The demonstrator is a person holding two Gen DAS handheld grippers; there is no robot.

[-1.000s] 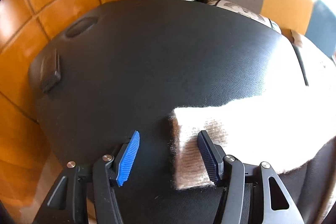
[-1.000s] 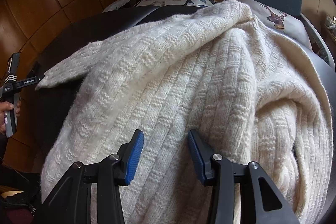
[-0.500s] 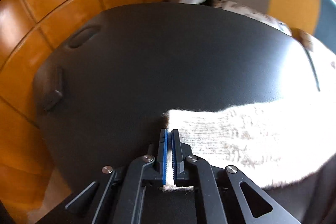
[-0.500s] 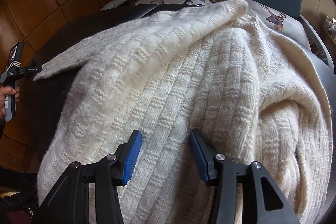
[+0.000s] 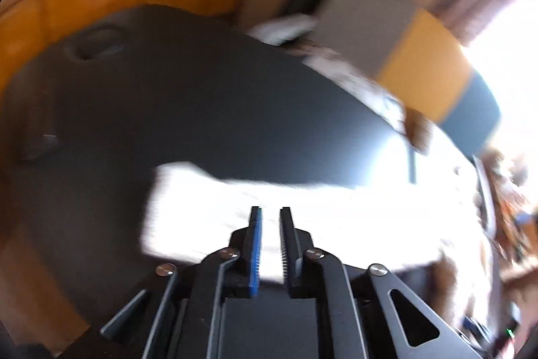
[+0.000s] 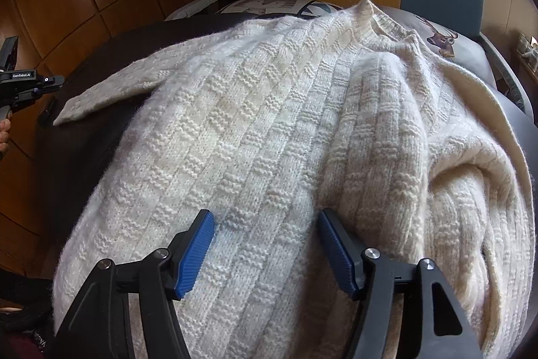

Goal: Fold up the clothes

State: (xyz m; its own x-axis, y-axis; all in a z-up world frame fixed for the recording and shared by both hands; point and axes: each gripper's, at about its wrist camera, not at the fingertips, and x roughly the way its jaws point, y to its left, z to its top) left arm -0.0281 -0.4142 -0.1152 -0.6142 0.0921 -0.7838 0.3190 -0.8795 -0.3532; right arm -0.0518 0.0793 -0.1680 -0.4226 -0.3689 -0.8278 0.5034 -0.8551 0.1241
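The left tool [image 5: 270, 211] has its fingers nearly clenched over the sweater's [image 6: 269, 130] blurred, overexposed sleeve at 6 o'clock; whether it grips is unclear. The right tool [image 6: 265, 221] is released wide above the sweater on the desk [image 5: 201, 110].

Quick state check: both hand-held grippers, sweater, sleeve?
Left hand-held gripper: nearly shut over the sleeve; grip unclear, view blurred.
Right hand-held gripper: open, over the sweater's body, holding nothing.
Sweater: lying on the table, one side bunched up.
Sleeve: stretched out flat toward the left hand-held gripper.
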